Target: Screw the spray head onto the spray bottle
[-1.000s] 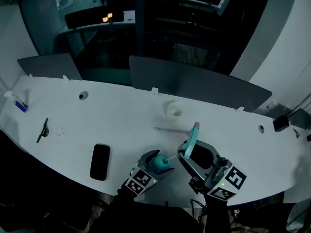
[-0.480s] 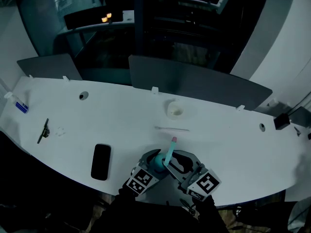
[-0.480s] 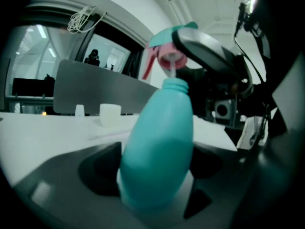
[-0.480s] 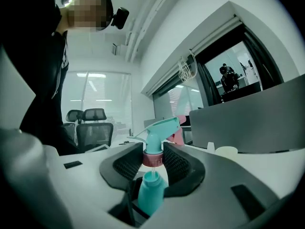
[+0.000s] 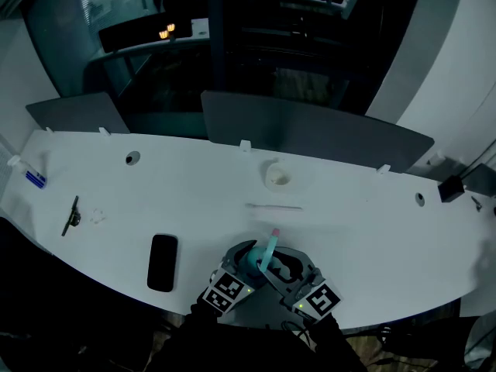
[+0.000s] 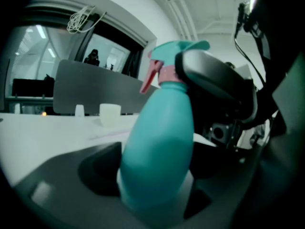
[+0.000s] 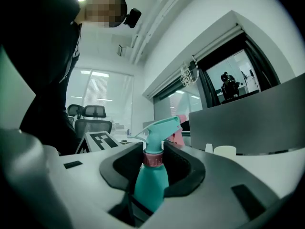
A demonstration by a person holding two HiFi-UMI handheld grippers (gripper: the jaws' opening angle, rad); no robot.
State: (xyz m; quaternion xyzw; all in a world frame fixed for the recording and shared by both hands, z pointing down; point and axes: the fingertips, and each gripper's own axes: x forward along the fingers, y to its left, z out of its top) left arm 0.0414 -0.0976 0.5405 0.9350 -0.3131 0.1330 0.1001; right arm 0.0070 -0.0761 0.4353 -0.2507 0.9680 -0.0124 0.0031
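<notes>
Teal spray bottle (image 6: 157, 151) is held in the wide fingers of the left gripper (image 5: 244, 258), its base hidden; the narrower fingers of the right gripper (image 5: 277, 263) pinch the spray head (image 7: 161, 126) at its collar.

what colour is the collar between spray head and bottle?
Pink; the collar shows best in the right gripper view.

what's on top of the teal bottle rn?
The spray head sits atop the bottle, with the right tongs closed around its pink collar. The collar covers the neck, so whether the threads are engaged can't be seen.
</notes>
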